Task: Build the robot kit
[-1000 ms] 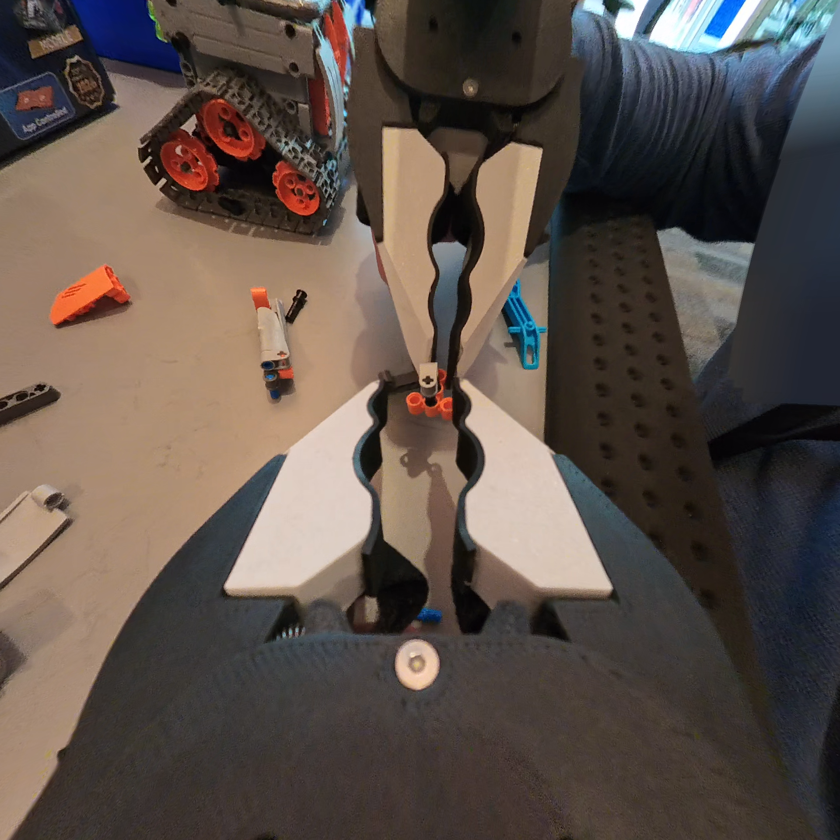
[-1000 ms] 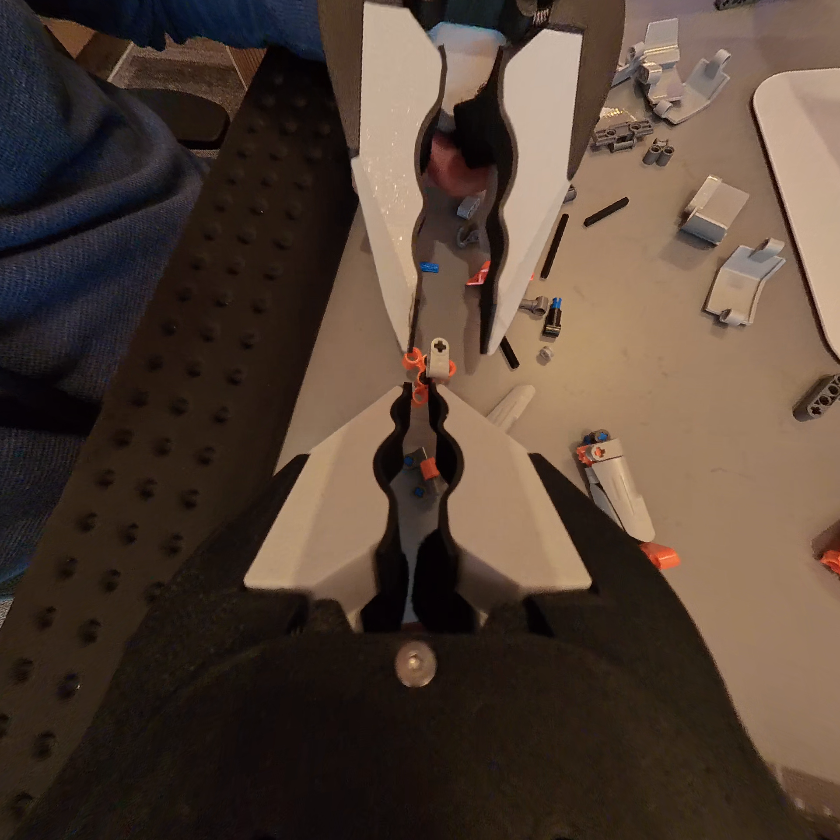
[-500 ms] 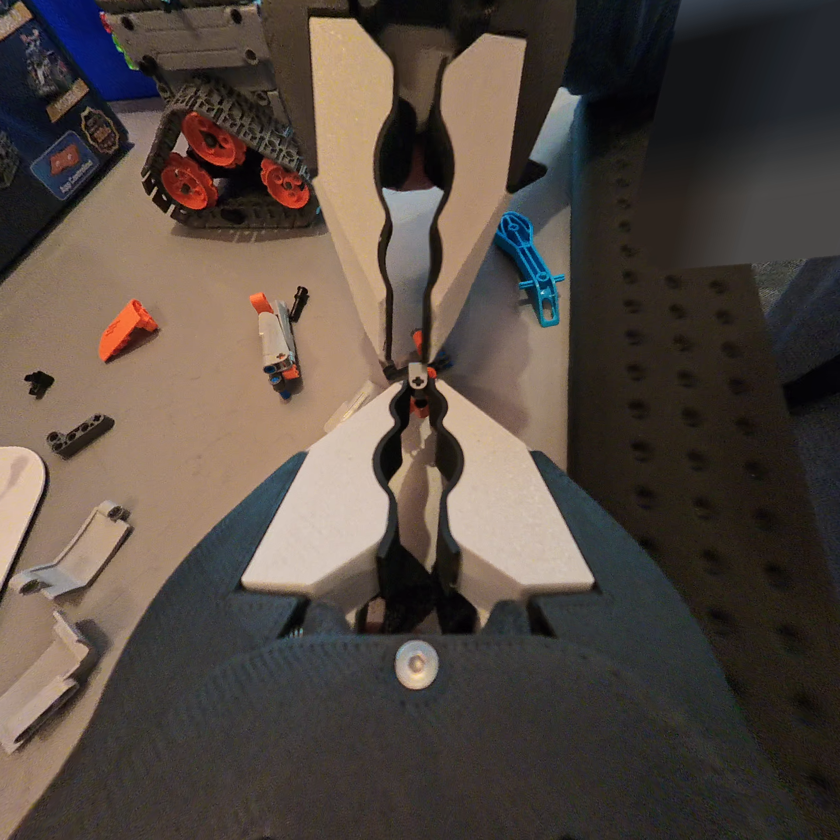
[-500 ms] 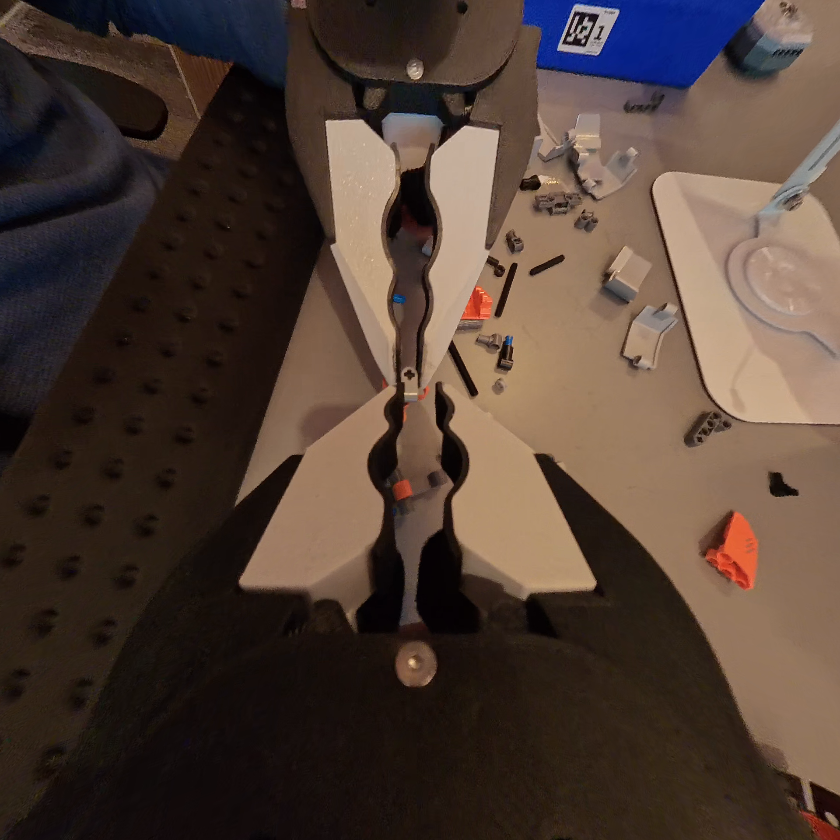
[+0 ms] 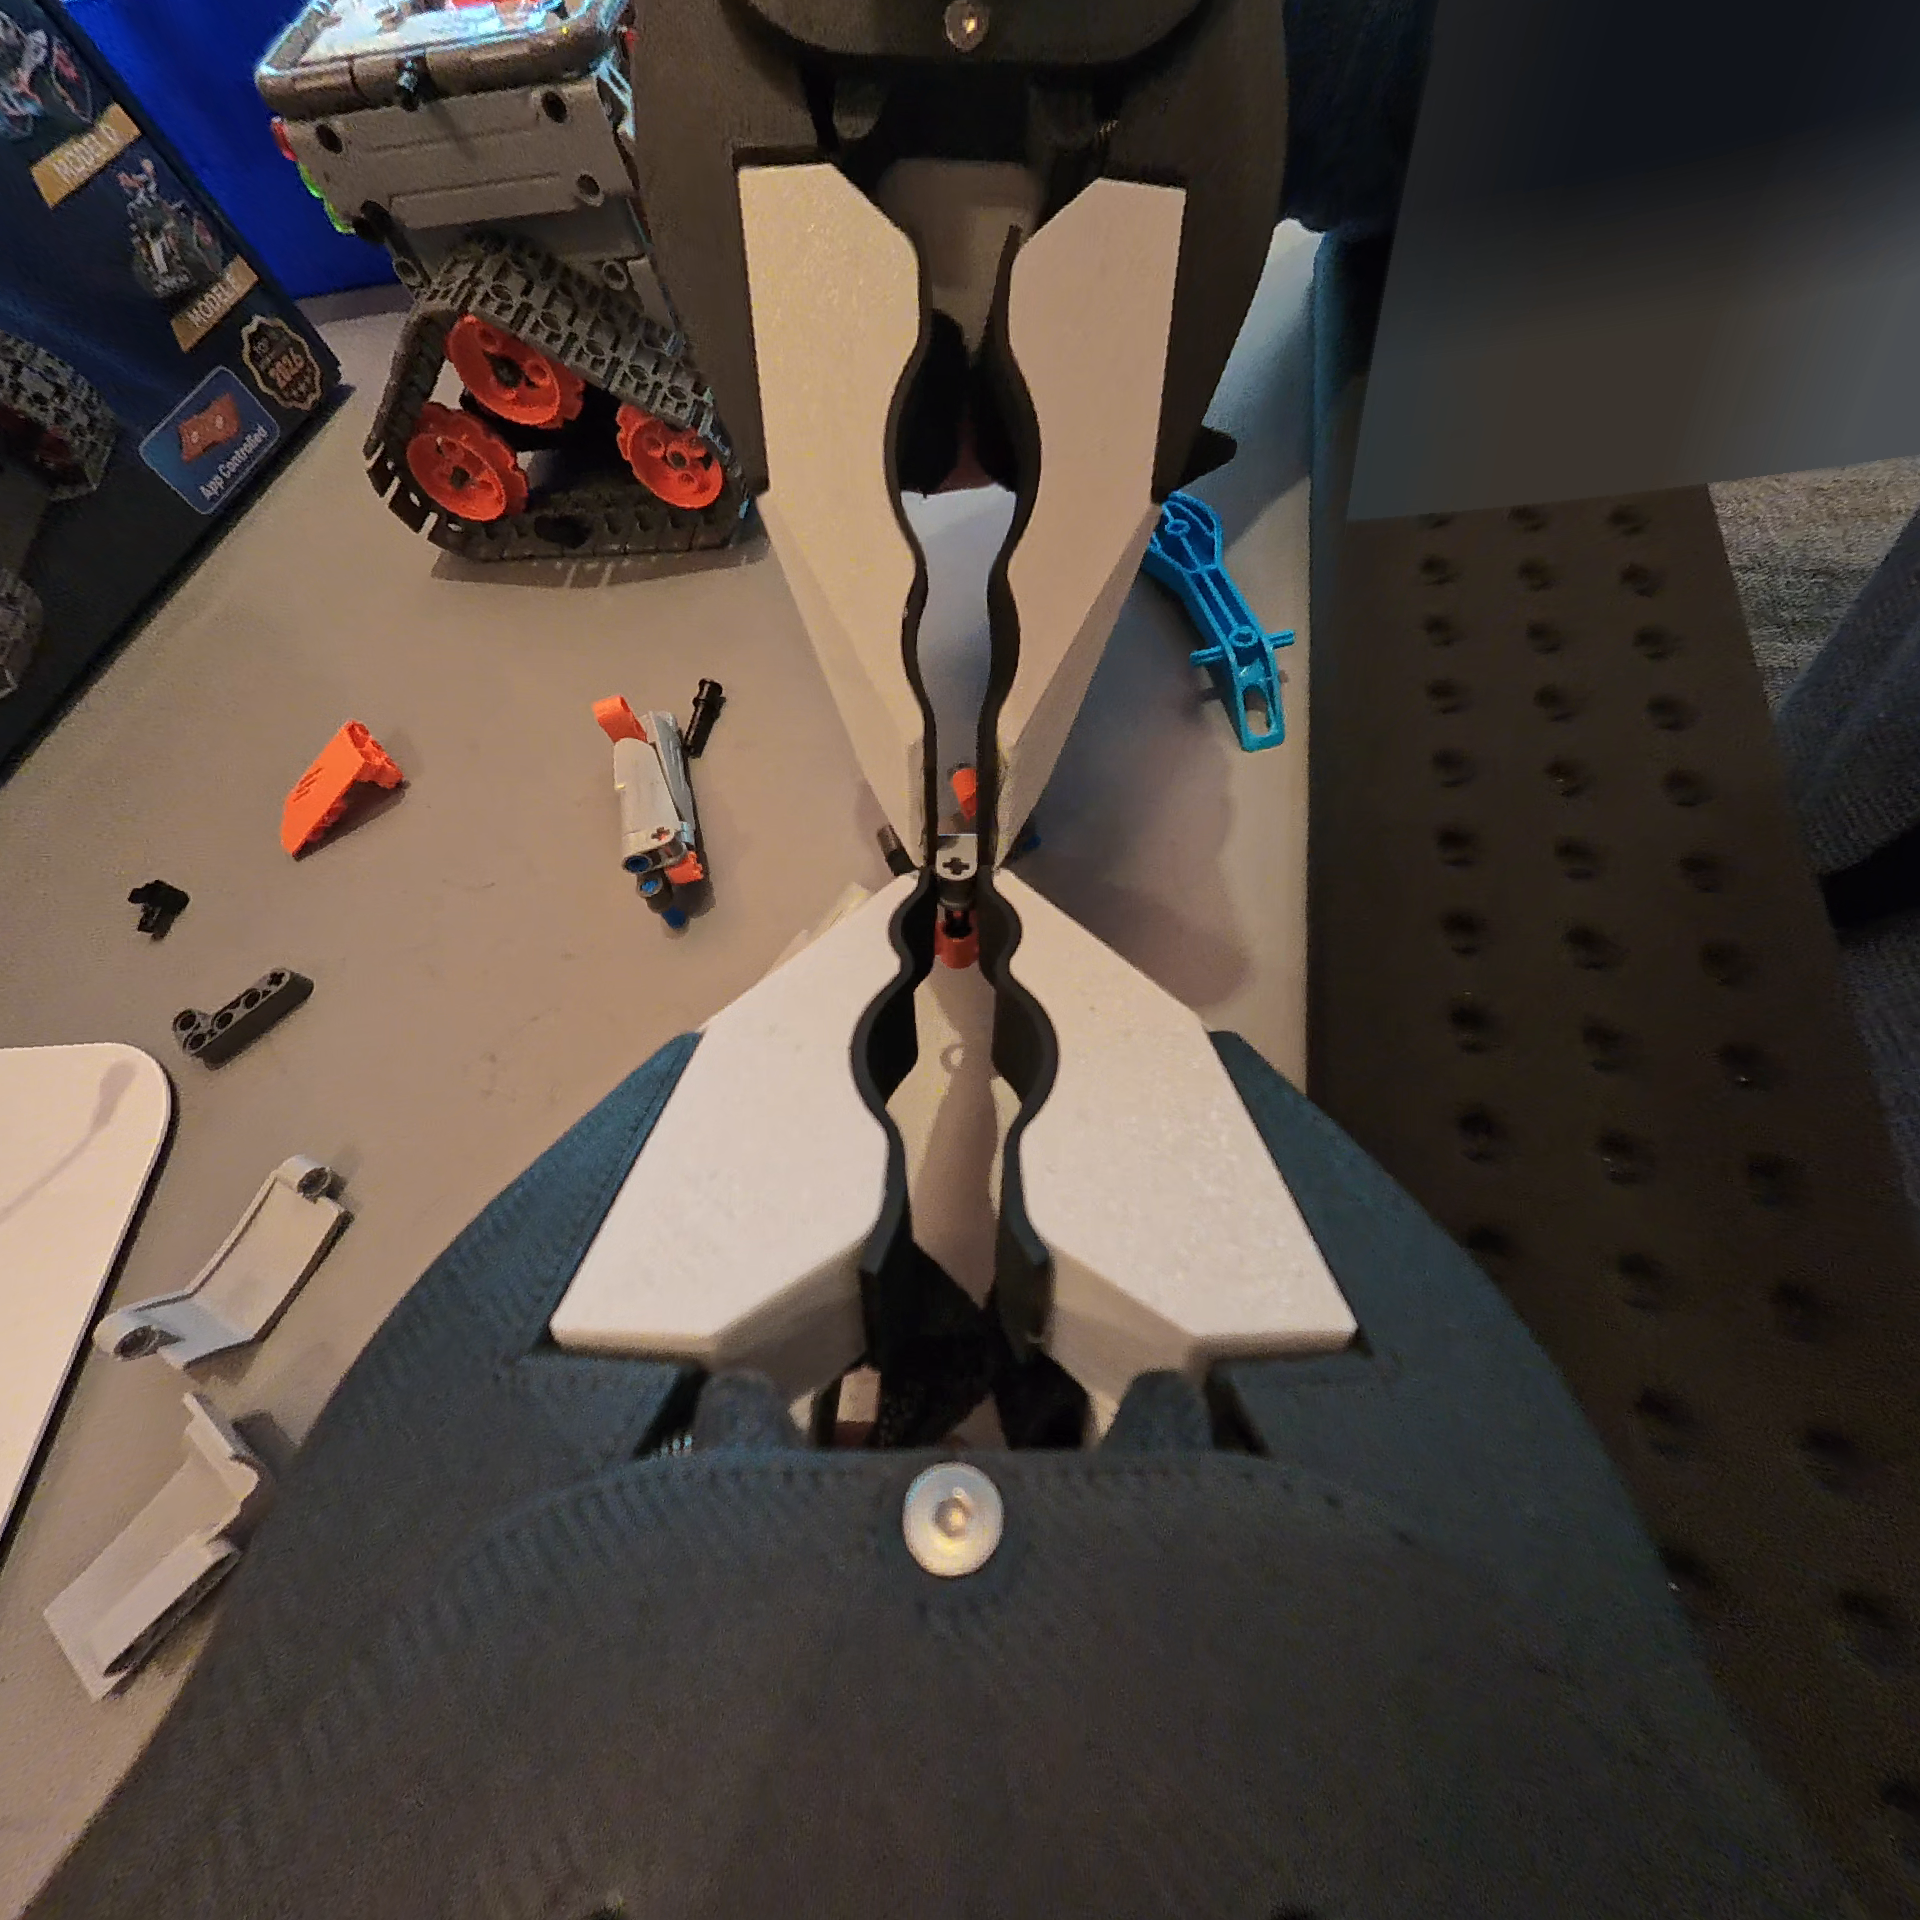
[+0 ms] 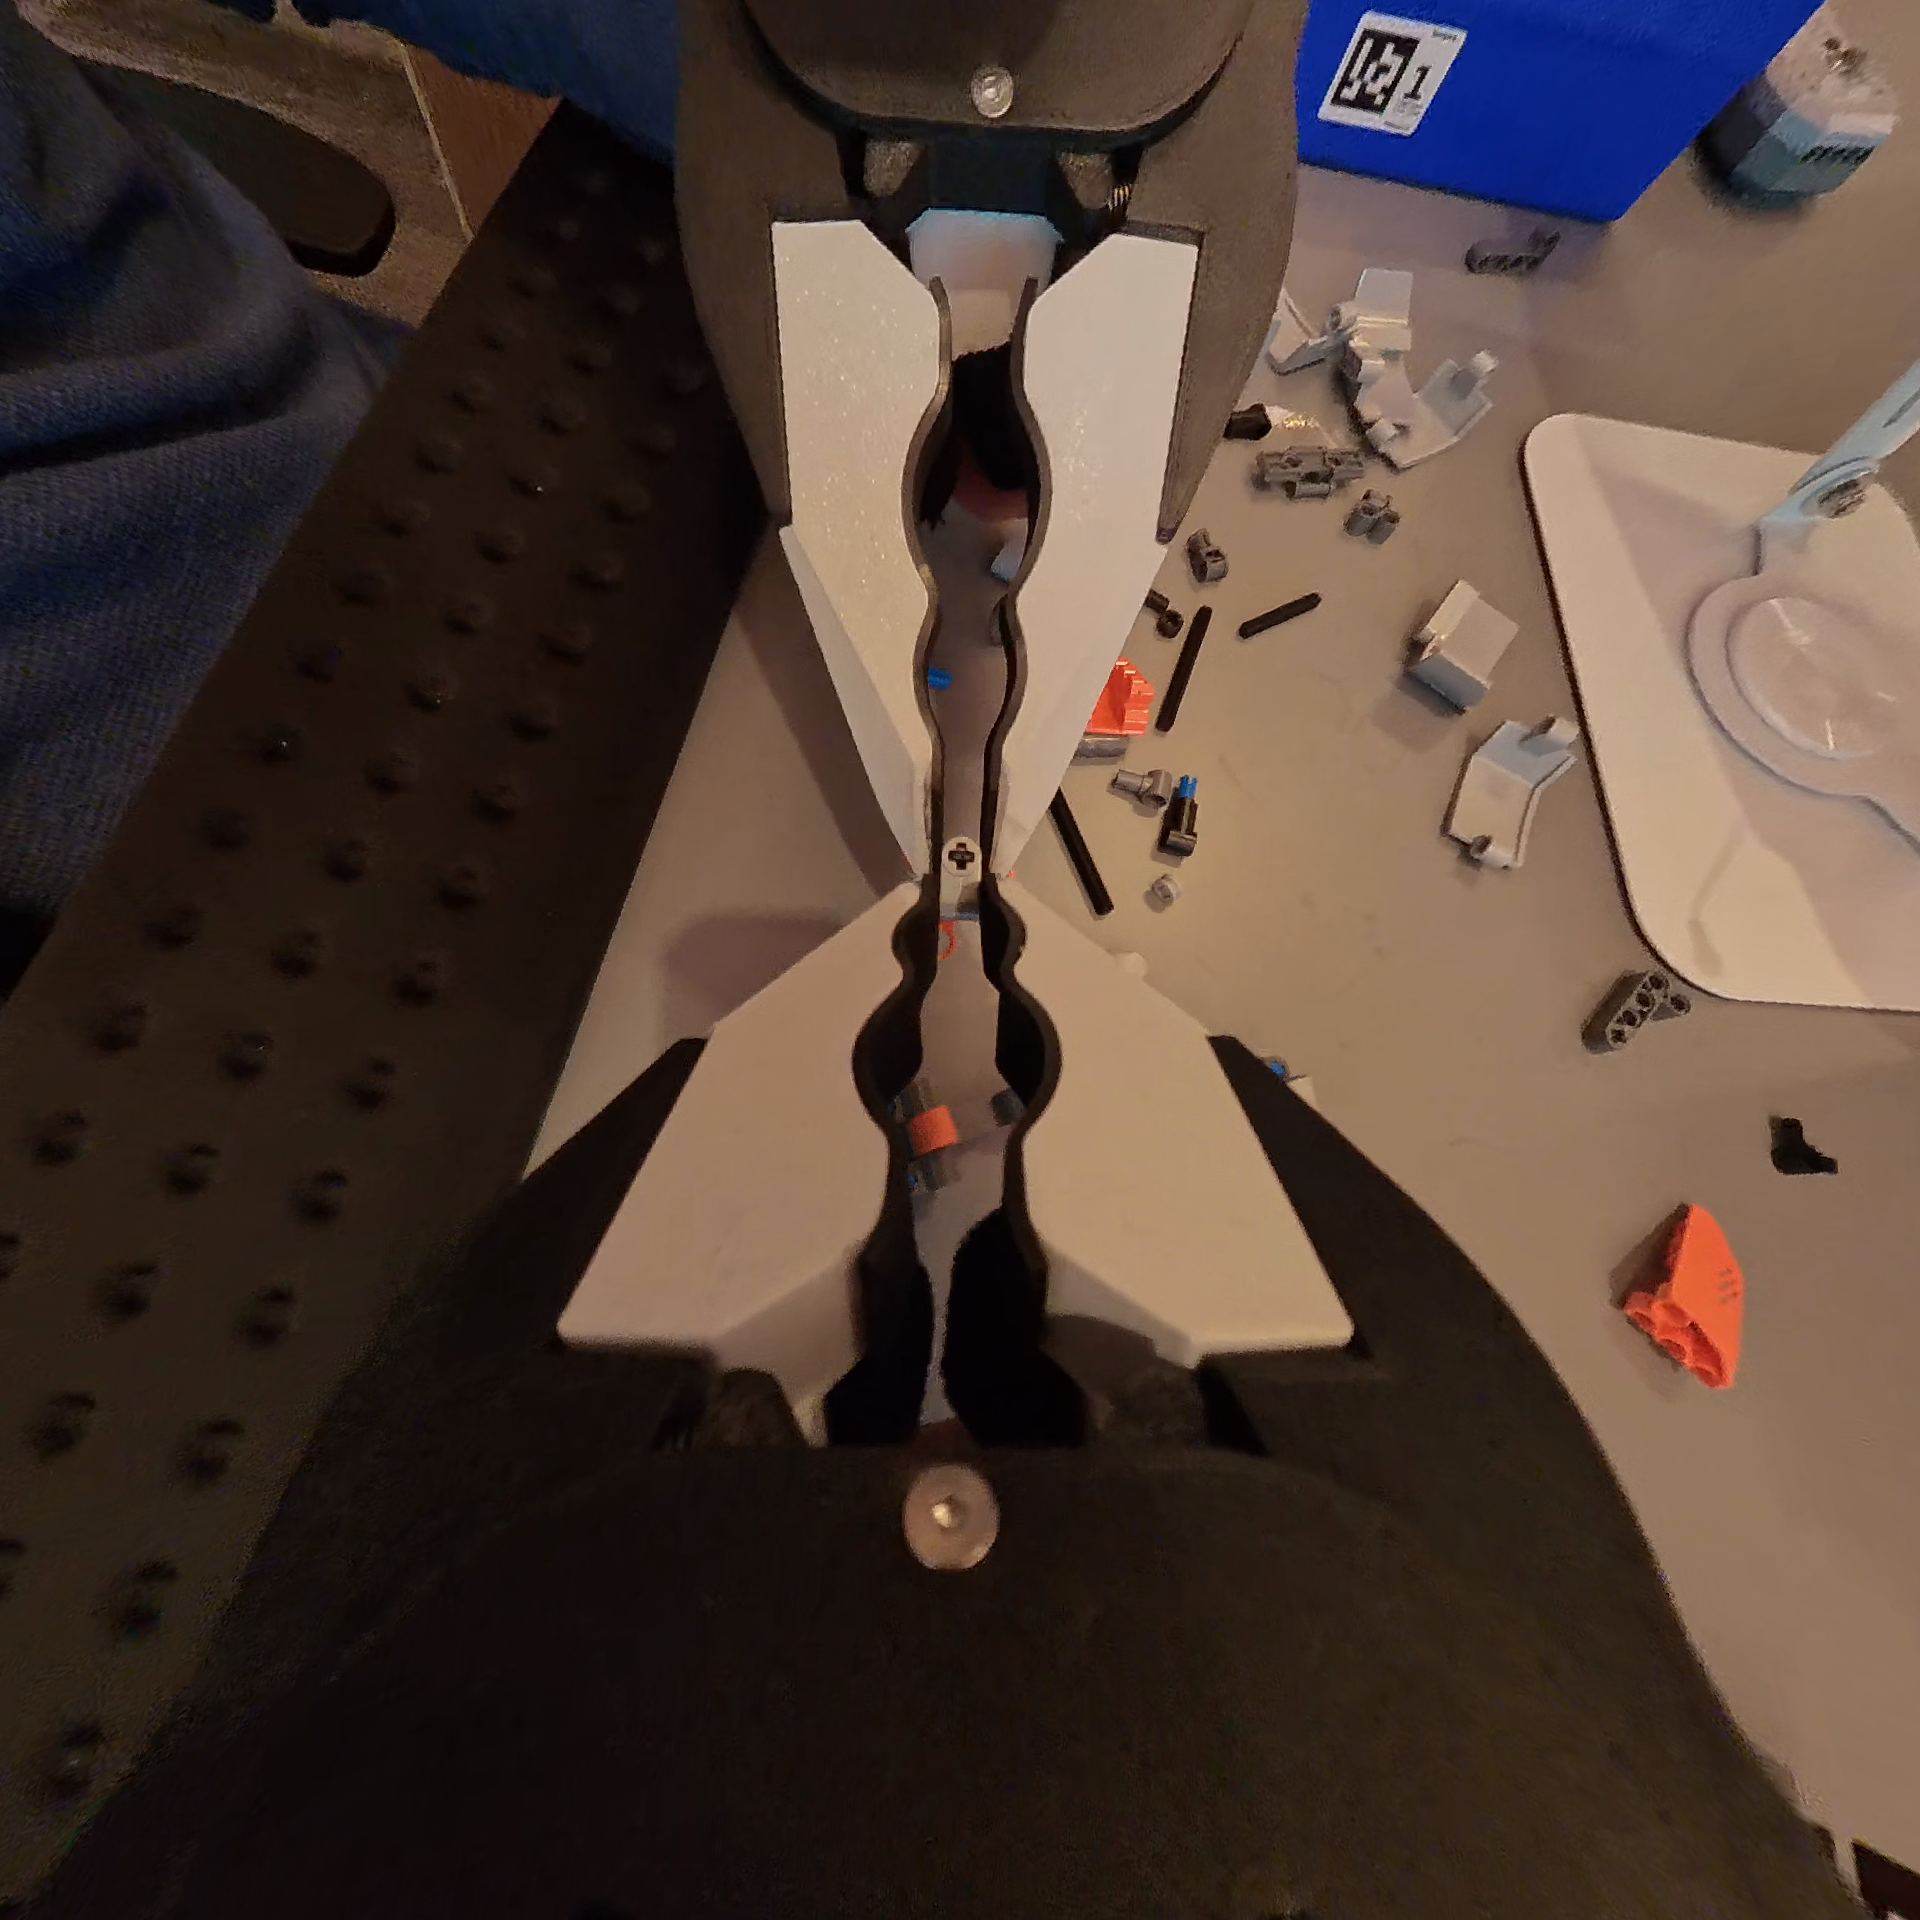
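Observation:
My two grippers meet tip to tip above the grey table (image 5: 468, 1039). Between the tips is a small grey connector with a cross hole (image 5: 957, 862), joined to a small orange piece (image 5: 953, 940). My left gripper (image 5: 956, 896) is shut on this small assembly from one side. My right gripper (image 6: 961, 909) is shut on it from the other side, where the connector (image 6: 961, 860) stands up between the tips. Each gripper also shows from the front in the other's view: the right one (image 5: 961, 826) and the left one (image 6: 961, 831).
A tracked model with orange wheels (image 5: 551, 416) stands behind. Loose parts lie about: an orange wedge (image 5: 338, 784), a white-and-orange subassembly (image 5: 649, 795), a blue lever (image 5: 1226, 623), grey panels (image 5: 239, 1268). A white tray (image 6: 1714, 727), a blue box (image 6: 1538, 94) and a black perforated board (image 5: 1558, 935) border the area. The grippers are tip to tip, or close to it. Both grippers' tips are roughly 10 centimeters from the white-and-orange subassembly (image 5: 649, 795).
My left gripper's jaws have narrowed from open to shut on the small piece that the right gripper held. Both grippers have moved together, and more of the table now shows.

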{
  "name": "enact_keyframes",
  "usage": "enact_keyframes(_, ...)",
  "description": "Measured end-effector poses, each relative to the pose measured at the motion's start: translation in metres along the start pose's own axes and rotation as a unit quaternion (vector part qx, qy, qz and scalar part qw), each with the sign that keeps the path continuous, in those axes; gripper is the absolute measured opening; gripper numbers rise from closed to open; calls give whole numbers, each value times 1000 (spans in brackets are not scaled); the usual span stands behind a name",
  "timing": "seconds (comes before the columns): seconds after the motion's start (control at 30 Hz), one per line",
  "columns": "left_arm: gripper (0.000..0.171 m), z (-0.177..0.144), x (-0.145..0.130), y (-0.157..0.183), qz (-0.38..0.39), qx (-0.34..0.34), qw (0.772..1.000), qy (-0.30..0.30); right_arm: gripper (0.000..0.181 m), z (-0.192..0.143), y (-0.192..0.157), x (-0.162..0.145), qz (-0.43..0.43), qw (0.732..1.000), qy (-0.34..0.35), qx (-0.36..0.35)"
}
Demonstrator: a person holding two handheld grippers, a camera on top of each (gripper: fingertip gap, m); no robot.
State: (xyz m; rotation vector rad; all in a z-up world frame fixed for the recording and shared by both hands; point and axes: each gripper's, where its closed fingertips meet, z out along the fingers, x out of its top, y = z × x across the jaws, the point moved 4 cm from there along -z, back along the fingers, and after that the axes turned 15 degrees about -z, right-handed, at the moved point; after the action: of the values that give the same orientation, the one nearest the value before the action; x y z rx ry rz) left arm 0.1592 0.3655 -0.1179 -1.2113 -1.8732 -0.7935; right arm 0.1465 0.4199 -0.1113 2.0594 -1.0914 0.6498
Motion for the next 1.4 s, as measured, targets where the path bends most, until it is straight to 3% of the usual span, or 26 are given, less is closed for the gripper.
enact_keyframes(0.2,14,-5,4,-3,-9,3,1000,20,5,-7,9,3,24,999,45,-14)
enact_keyframes(0.4,3,-9,9,-5,-5,12,999,38,5,-11,11,6,35,997,71,-13)
enact_keyframes(0.7,3,-6,7,-6,32,47,998,24,5,-4,10,5,-12,998,29,-46)
enact_keyframes(1.13,3,-15,16,-6,24,49,996,65,5,-13,16,13,12,994,88,-58)
enact_keyframes(1.3,3,-19,18,-7,14,46,996,75,5,-14,19,15,69,990,117,-45)
enact_keyframes(1.4,3,-22,20,-7,5,38,995,87,4,-16,20,20,26,991,106,-77)
